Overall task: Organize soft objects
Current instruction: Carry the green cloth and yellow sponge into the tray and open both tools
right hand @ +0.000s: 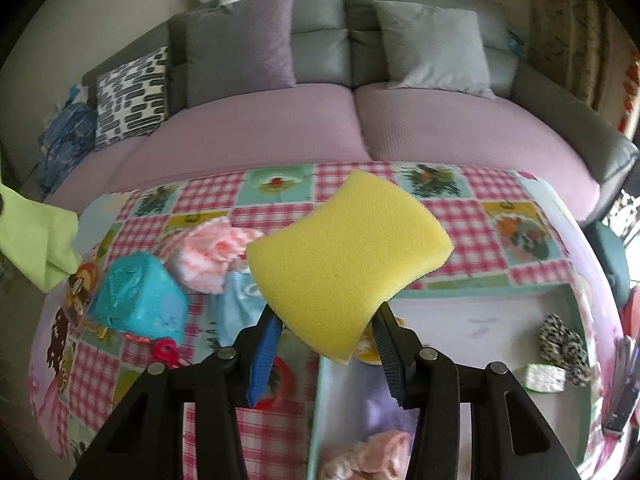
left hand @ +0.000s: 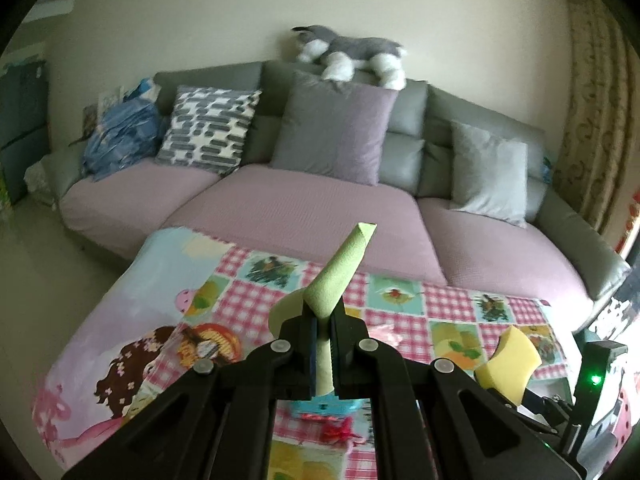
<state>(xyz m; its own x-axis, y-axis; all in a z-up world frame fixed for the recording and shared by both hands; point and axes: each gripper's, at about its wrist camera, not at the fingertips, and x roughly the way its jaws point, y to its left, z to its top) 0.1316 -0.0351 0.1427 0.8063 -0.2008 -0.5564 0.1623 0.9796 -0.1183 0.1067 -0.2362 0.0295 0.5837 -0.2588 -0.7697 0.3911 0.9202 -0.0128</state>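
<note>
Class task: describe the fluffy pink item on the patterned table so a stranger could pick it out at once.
Start at the table covered by the pink checked cloth in front of the grey sofa. On its left half, behind the turquoise block, lies the pink fluffy bundle. It alone is shaggy, with pink and white mixed; its neighbours are smooth blue.

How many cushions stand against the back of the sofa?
3. A patterned cushion is toward the left, a purple cushion in the middle, and a grey cushion toward the right. The blue bundle at the left end may hide more.
</note>
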